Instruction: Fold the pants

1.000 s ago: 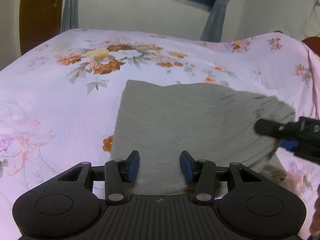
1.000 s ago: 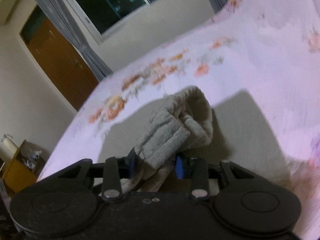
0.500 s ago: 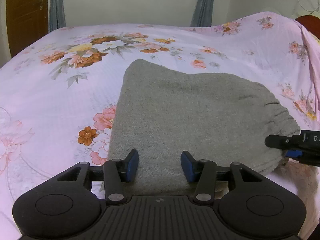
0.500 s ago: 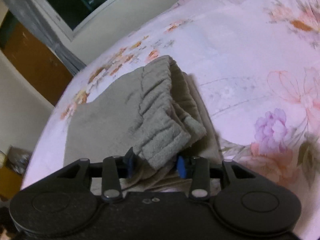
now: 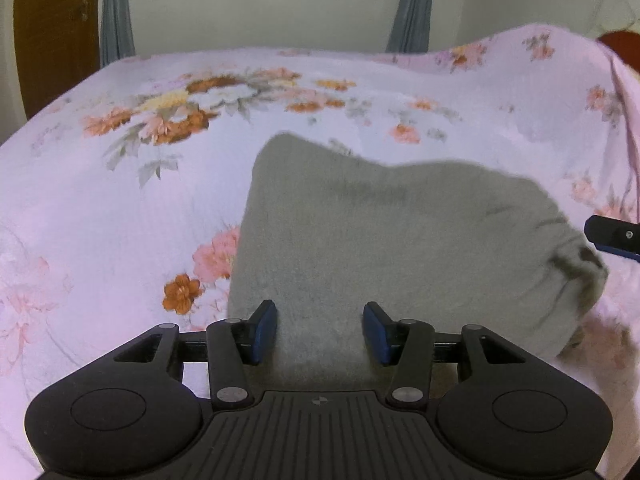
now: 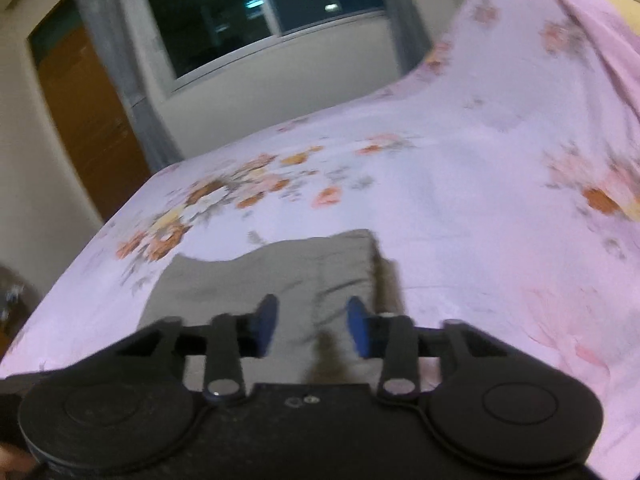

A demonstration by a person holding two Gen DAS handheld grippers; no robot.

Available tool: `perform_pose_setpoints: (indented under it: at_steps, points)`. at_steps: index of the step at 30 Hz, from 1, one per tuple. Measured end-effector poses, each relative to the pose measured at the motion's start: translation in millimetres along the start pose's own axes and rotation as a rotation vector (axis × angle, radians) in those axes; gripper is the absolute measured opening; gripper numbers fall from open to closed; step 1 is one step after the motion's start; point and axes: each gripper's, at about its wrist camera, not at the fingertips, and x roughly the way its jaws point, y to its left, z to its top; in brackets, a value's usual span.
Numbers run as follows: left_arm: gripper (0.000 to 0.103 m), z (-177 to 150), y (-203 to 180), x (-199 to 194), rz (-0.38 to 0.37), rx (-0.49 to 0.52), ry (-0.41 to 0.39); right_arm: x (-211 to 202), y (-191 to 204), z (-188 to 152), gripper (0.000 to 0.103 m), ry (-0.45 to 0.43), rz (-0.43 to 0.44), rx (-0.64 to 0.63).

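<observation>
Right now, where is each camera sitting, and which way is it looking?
Left wrist view: sits on the left gripper, looking forward and down over the folded grey fleece pants on the pink floral bedsheet; the right gripper's tip pokes in at the right edge.
Right wrist view: sits on the right gripper, tilted, looking across the pants from their other end.
Both share the pants, bedsheet, dark window, grey curtains and brown wooden door.

left gripper (image 5: 319, 332): angled downward, fingers (image 5: 265, 332) apart with nothing pinched | right gripper (image 6: 312, 326): angled downward, jaws have just been closing, nothing clamped between them; its tip enters the left wrist view at 3 o'clock
</observation>
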Motion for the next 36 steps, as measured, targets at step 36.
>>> perform_pose_setpoints:
  at_steps: [36]
  points:
    - [0.051,29.5,-19.5,25.4,-0.023,0.074,-0.008,57.9,11.0,22.1,0.029,0.063,-0.001,-0.104]
